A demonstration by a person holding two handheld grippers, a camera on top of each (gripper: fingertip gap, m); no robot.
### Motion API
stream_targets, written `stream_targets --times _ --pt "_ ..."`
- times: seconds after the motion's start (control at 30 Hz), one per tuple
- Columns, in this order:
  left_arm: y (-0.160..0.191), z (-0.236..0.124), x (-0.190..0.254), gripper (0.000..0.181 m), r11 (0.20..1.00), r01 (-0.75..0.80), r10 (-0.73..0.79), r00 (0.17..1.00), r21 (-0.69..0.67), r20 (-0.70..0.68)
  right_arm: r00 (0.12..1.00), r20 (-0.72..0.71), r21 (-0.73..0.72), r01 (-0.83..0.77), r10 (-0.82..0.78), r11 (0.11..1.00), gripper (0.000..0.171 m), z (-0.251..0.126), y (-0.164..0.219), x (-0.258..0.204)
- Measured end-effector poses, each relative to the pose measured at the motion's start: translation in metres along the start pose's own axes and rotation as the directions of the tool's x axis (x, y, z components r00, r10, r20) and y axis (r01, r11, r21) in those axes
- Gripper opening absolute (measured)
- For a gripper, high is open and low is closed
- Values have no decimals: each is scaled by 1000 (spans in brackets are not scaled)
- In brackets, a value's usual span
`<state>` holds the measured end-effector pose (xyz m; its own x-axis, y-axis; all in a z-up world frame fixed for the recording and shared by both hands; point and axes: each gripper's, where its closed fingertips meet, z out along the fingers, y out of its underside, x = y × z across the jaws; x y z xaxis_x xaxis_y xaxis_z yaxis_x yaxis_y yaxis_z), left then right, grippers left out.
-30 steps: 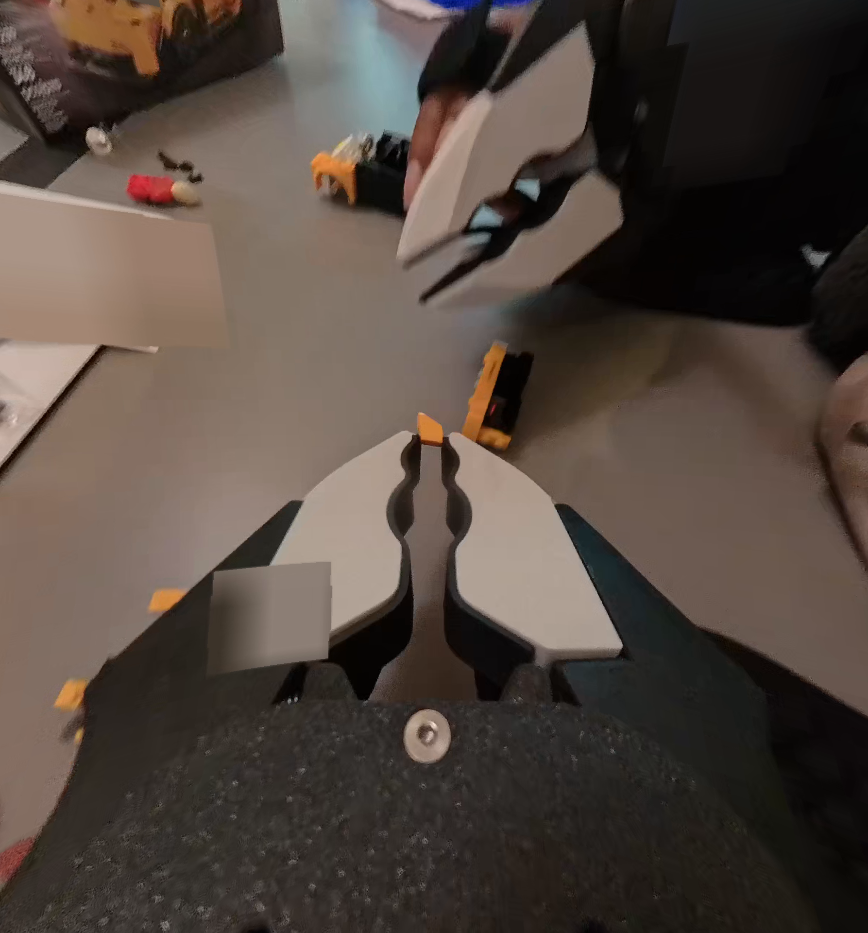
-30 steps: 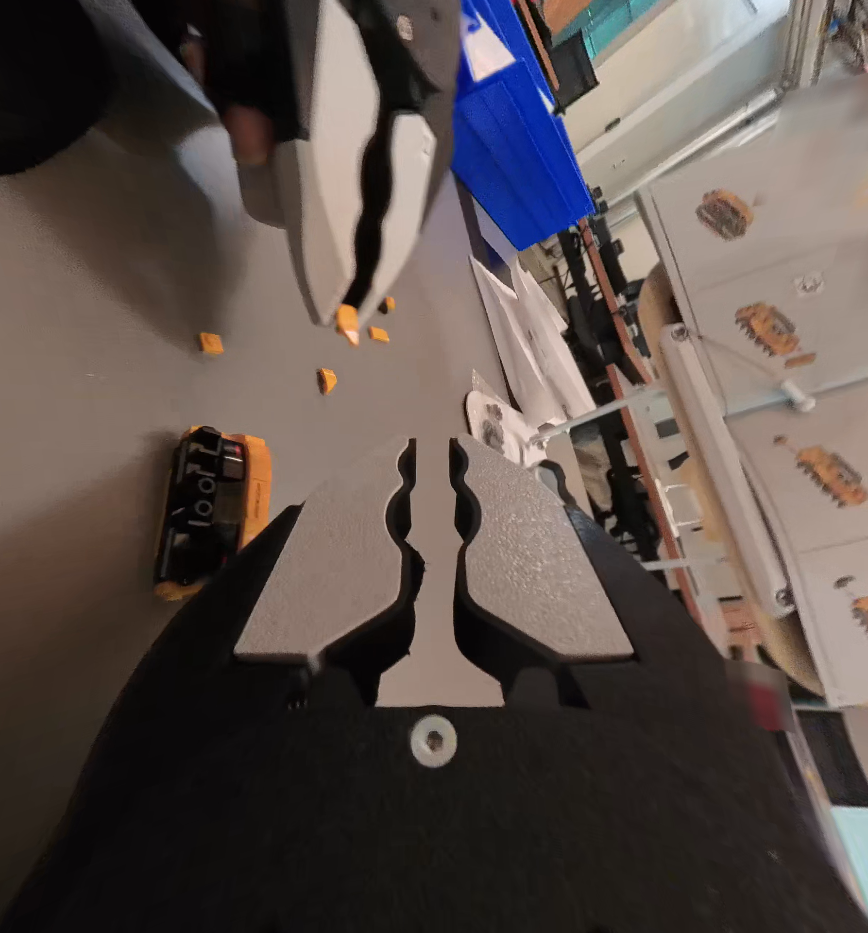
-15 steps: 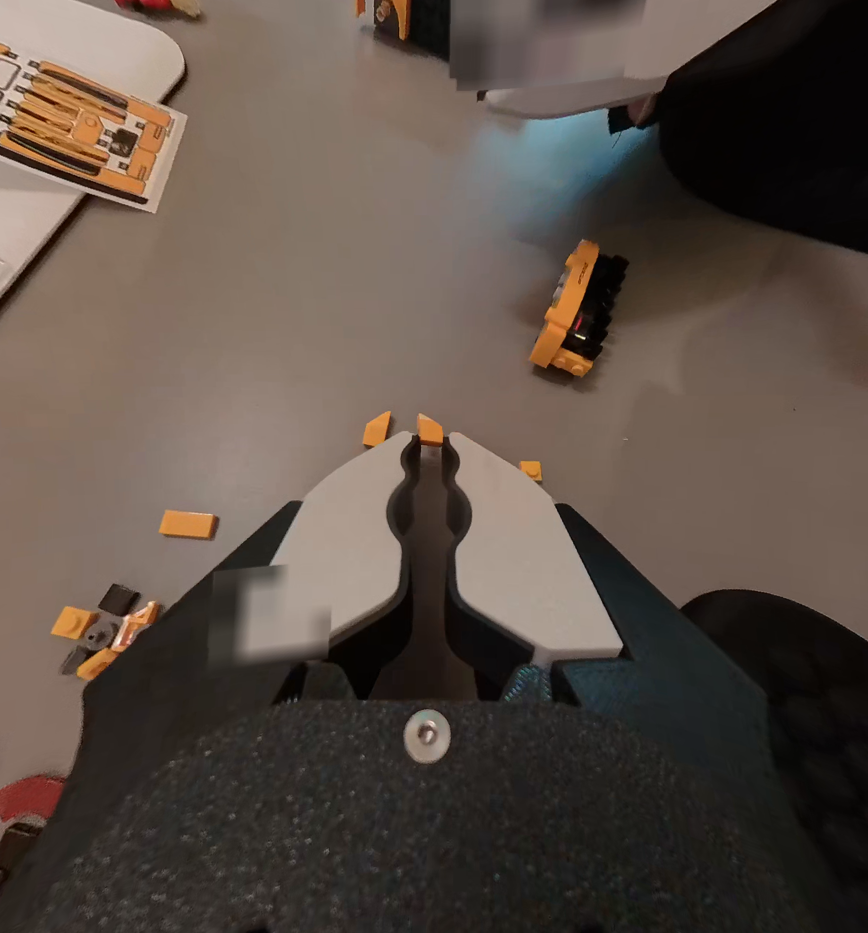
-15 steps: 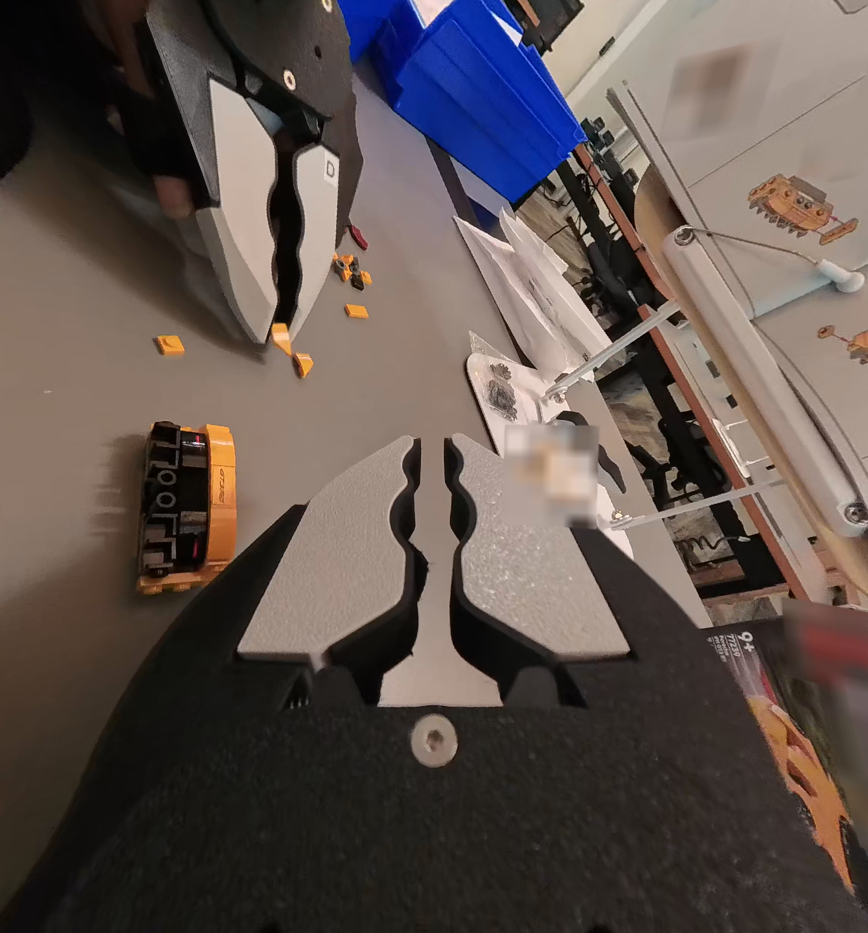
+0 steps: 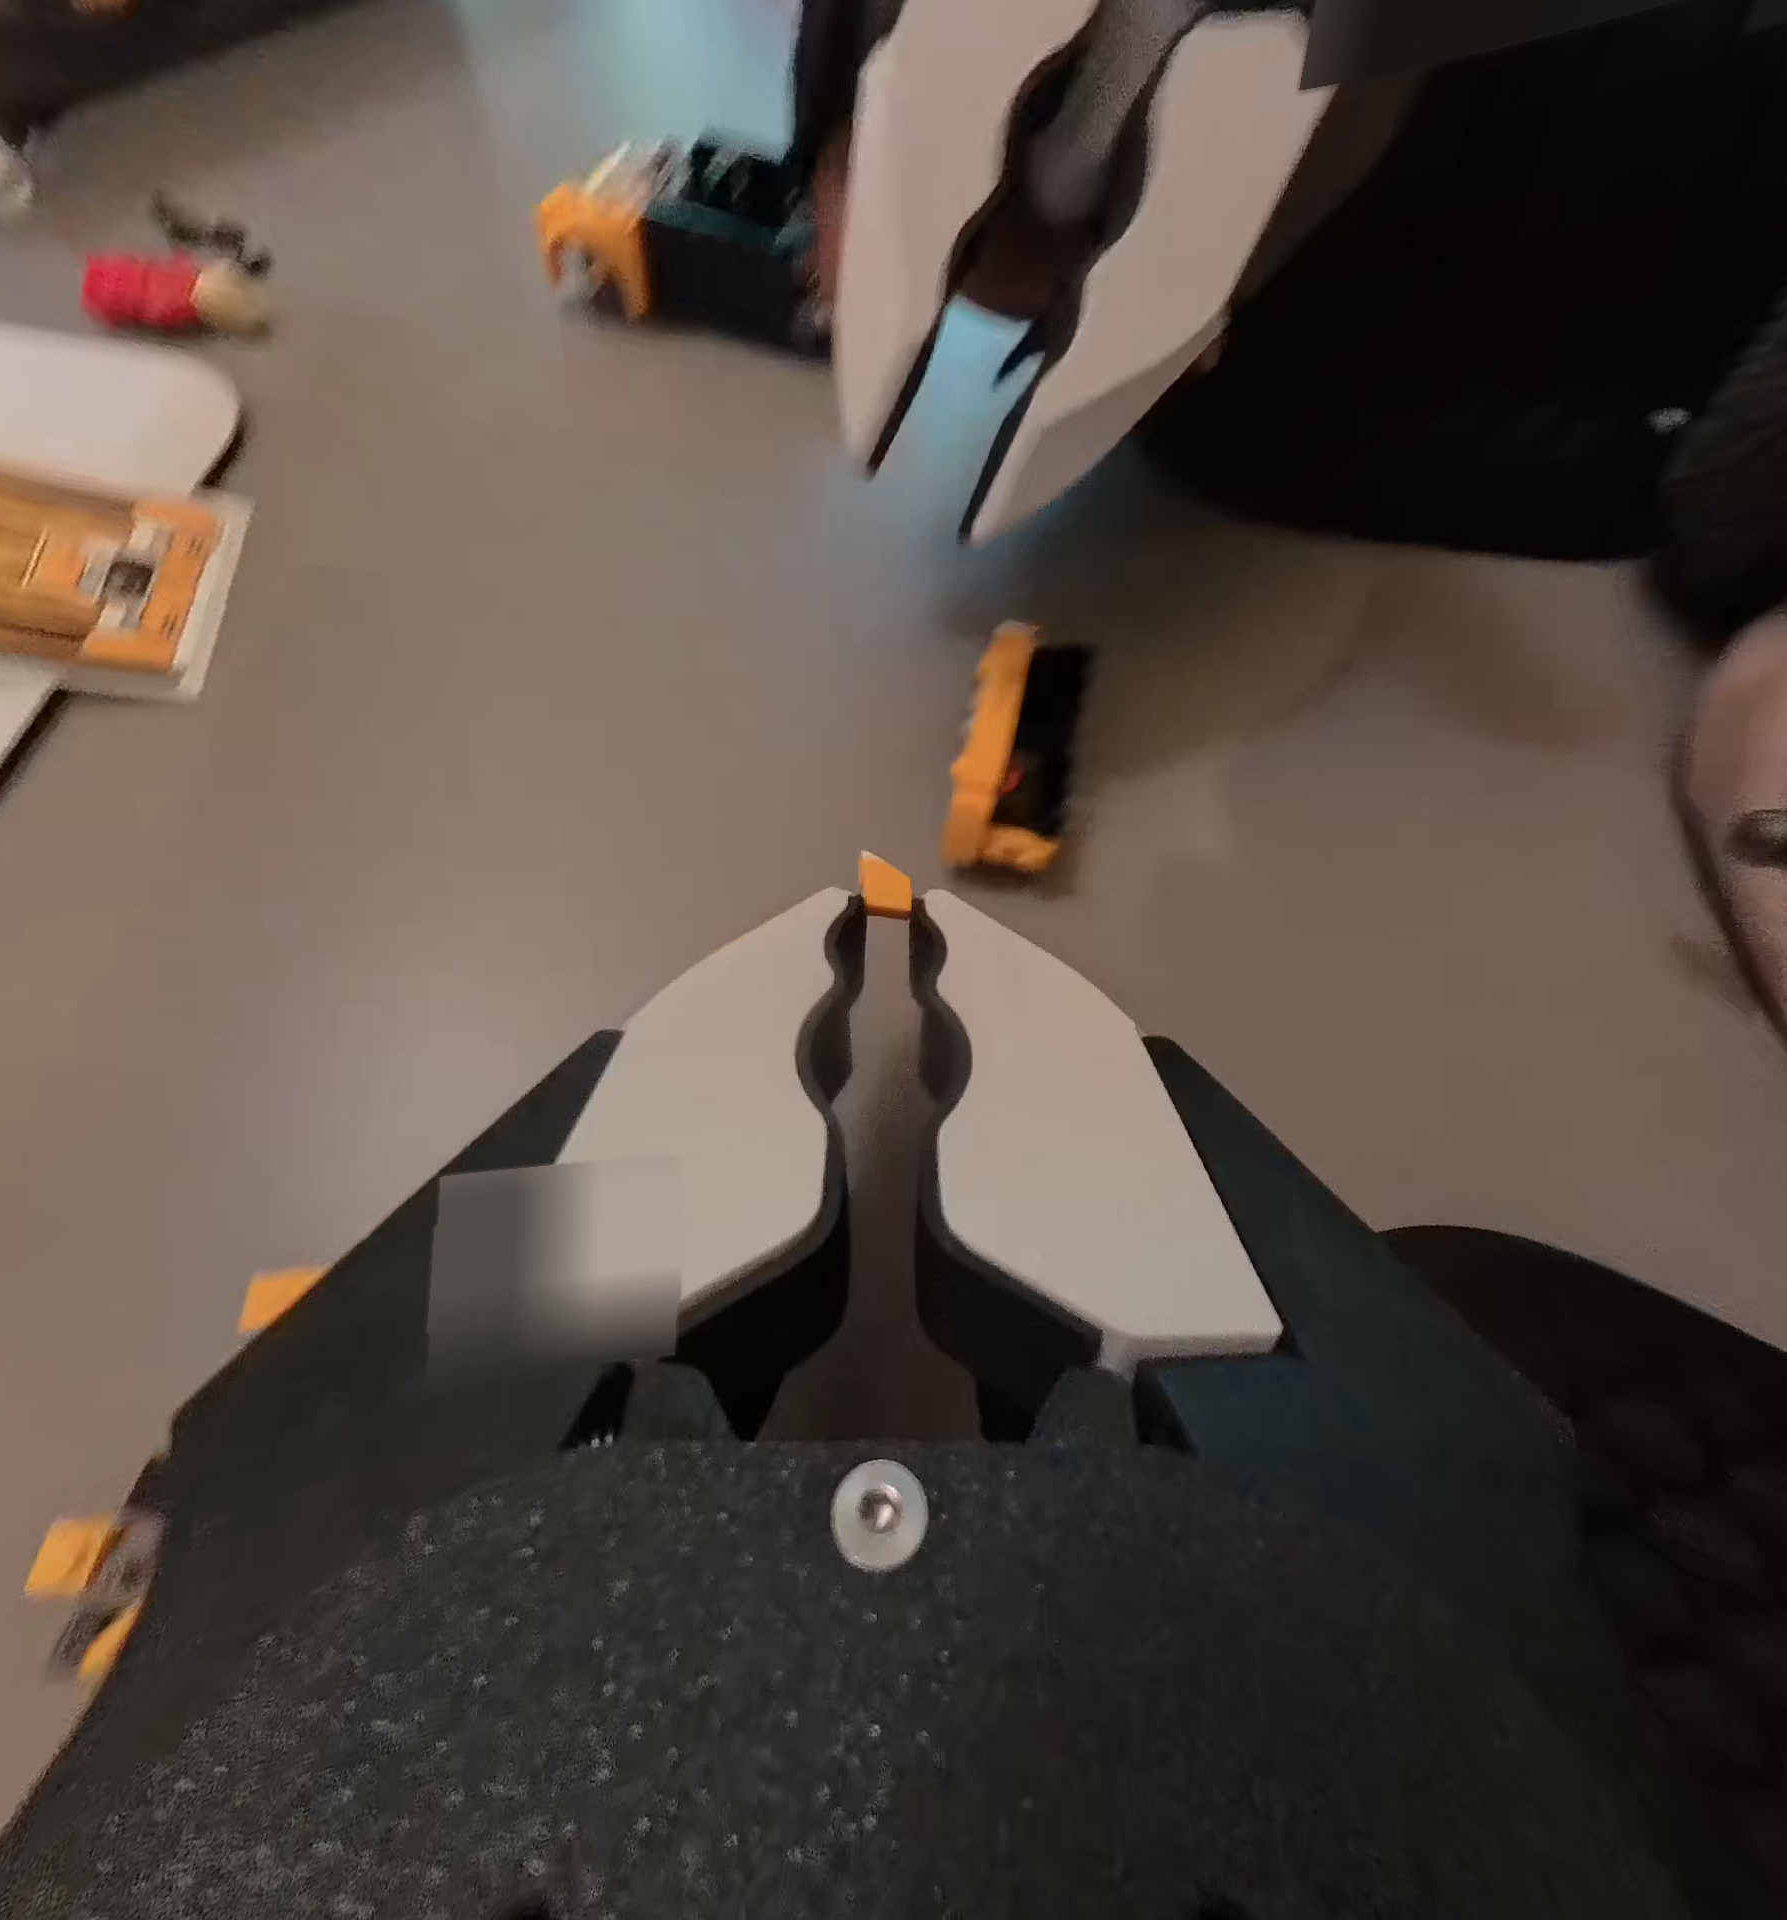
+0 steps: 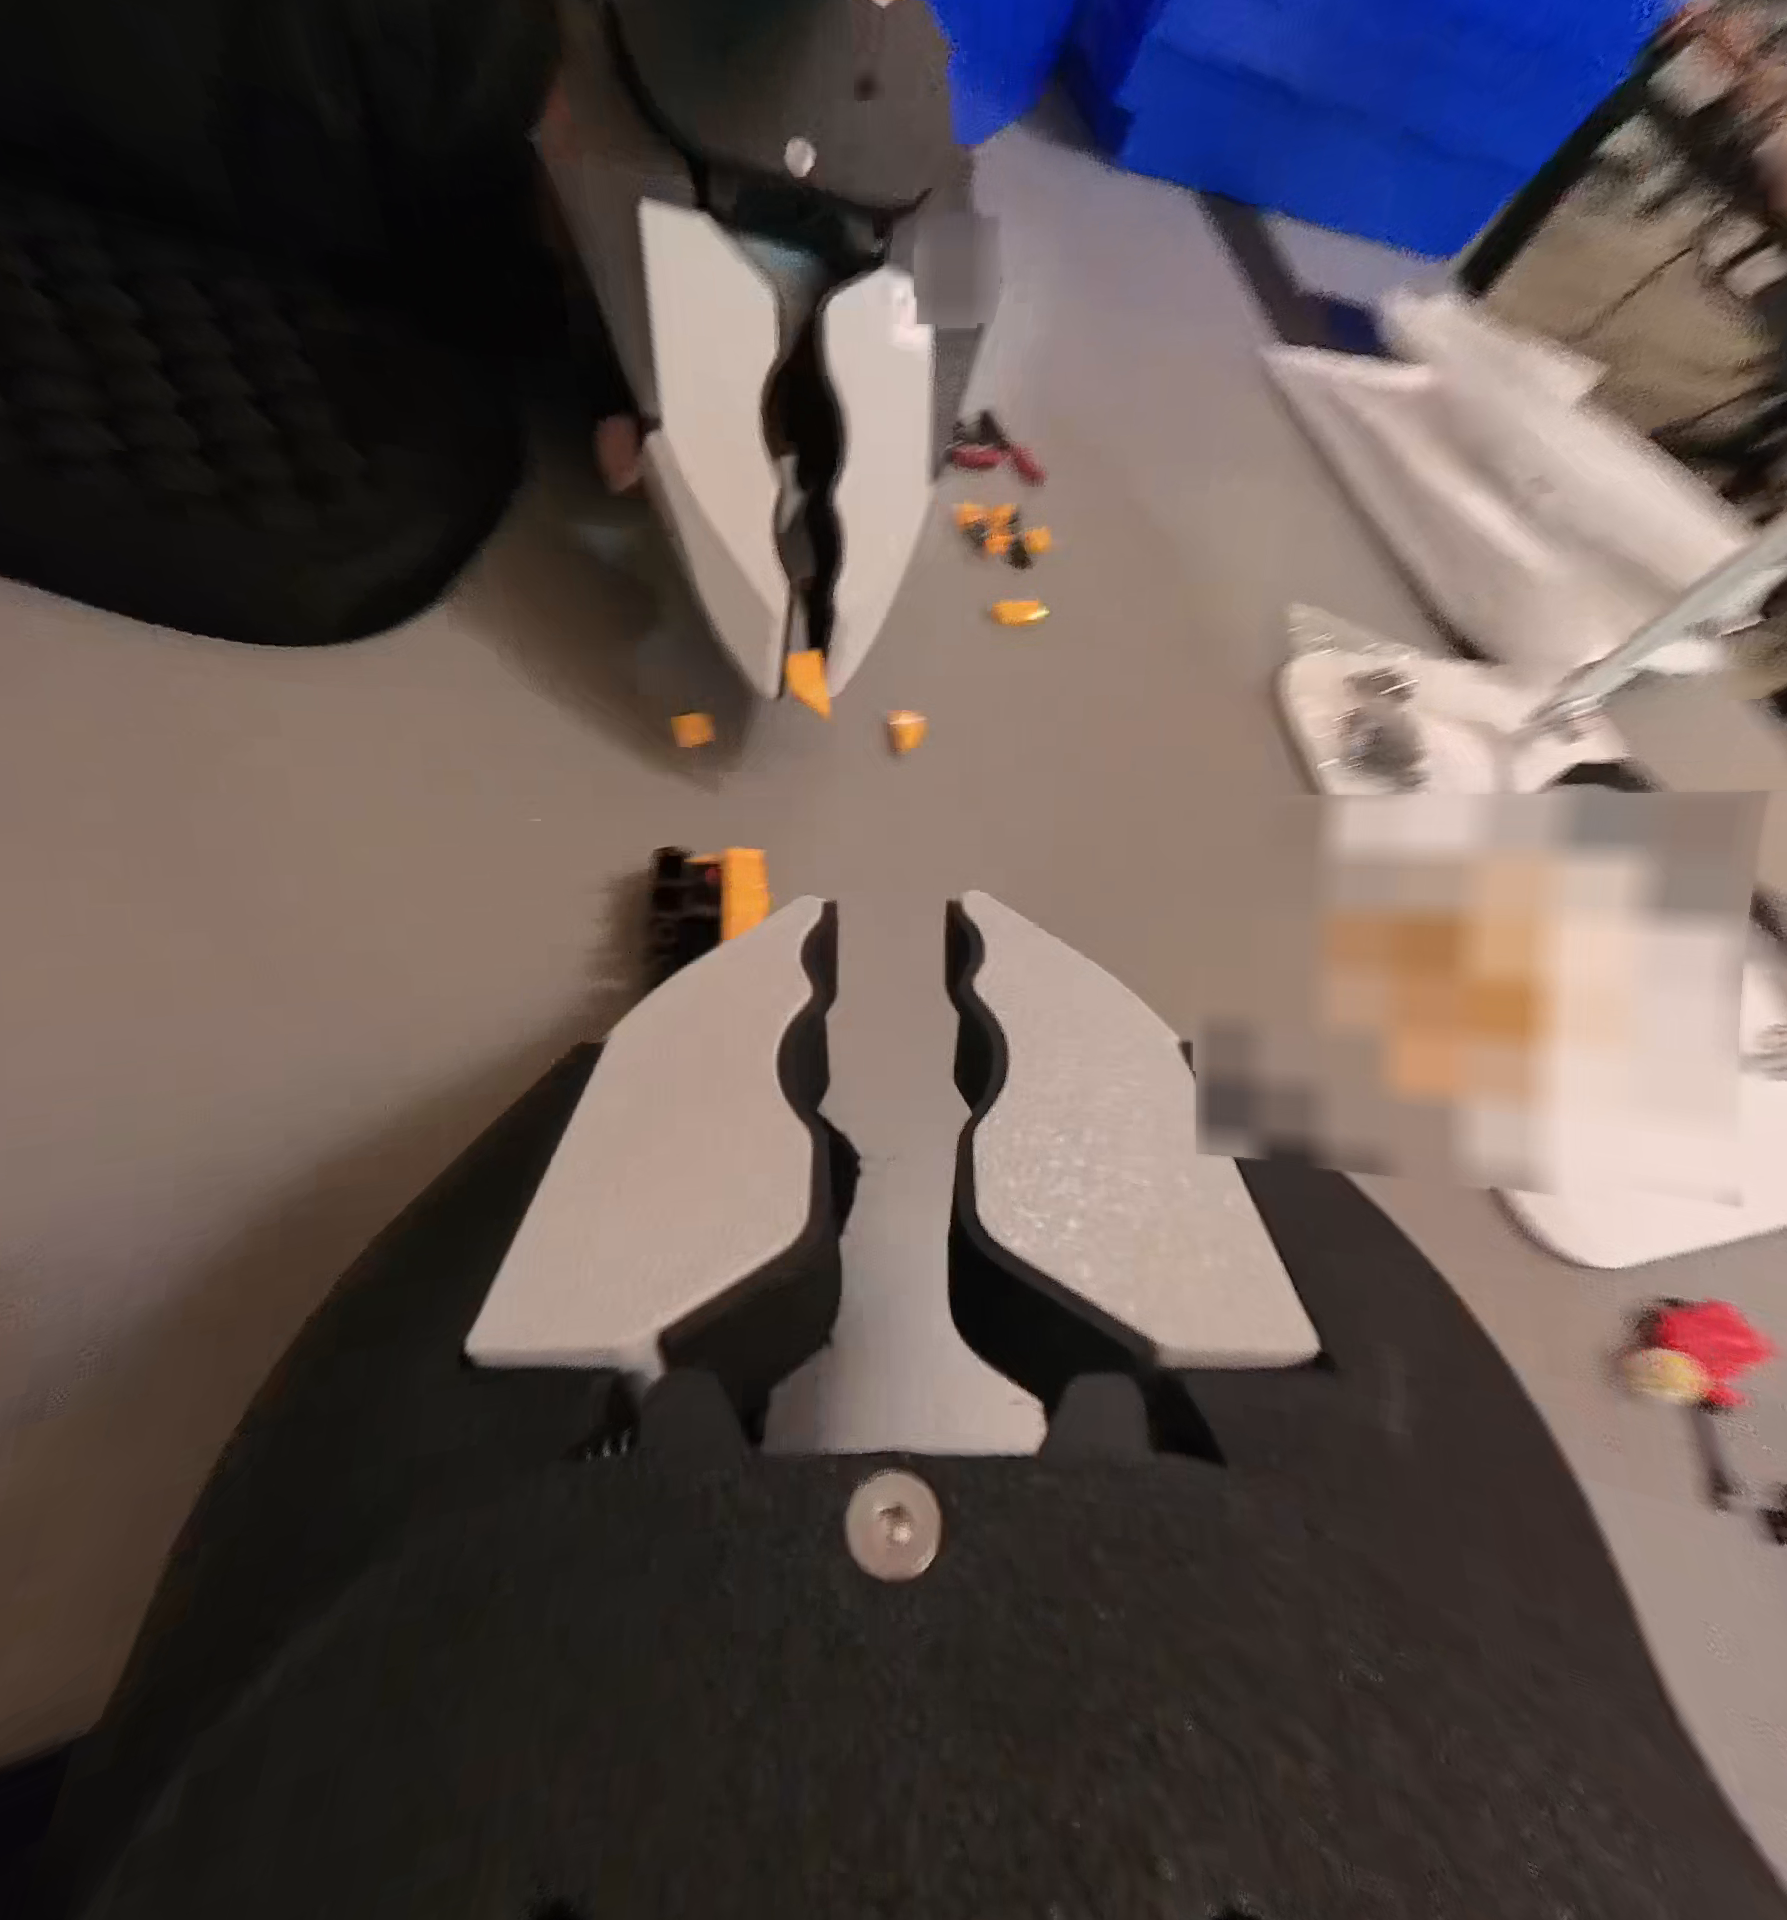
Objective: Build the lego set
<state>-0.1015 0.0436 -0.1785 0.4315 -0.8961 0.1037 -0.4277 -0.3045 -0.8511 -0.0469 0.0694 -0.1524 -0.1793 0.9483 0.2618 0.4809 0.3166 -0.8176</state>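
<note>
My left gripper (image 5: pixel 885 914) is shut on a small orange wedge piece (image 5: pixel 883 885), held at its tips above the grey table. The piece also shows in the right wrist view (image 6: pixel 806 677), in the far gripper's tips. A small orange and black sub-assembly (image 5: pixel 1014 769) lies on the table just beyond, right of the left tips. My right gripper (image 6: pixel 891 916) is open and empty. The same sub-assembly (image 6: pixel 707 906) sits just left of its left fingertip. In the left wrist view the right gripper (image 5: pixel 972 488) hangs above, behind the sub-assembly.
Loose orange pieces (image 6: pixel 904 730) lie near the left gripper, with a cluster (image 6: pixel 1003 532) behind. A larger orange and black build (image 5: pixel 681 249), a red piece (image 5: pixel 141 291), a sticker sheet (image 5: pixel 68 582) and a white tray (image 6: pixel 1388 727) lie around. Blue bins (image 6: pixel 1232 104) stand behind.
The right gripper has swung down to face the left one, and its jaws have spread a little wider. The left gripper tilted back up, still holding the orange piece.
</note>
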Motion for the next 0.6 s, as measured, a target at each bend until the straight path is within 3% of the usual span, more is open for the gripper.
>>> stream_targets --times 0.03,0.1,0.17,0.3,0.43,0.6 --pt "-7 0 8 7 999 -25 26 999 39 -31 997 64 -28 -46 48 999 26 -2 2 -10" --pt "-13 3 16 7 997 -44 48 997 68 -56 983 143 -86 -105 117 991 41 -2 4 -28" --pt "-11 5 16 7 998 -39 43 997 58 -57 985 127 -144 -101 120 984 46 6 6 -36" --pt "-11 4 18 7 997 -41 44 998 59 -52 980 116 -322 -118 163 939 48 26 17 -45" --pt "-8 2 18 7 998 -46 47 998 43 -33 977 139 -550 -59 161 833 52 31 29 -48" --pt "0 -4 19 7 998 -50 51 998 42 -27 973 181 -699 27 140 715 50 40 32 -49"
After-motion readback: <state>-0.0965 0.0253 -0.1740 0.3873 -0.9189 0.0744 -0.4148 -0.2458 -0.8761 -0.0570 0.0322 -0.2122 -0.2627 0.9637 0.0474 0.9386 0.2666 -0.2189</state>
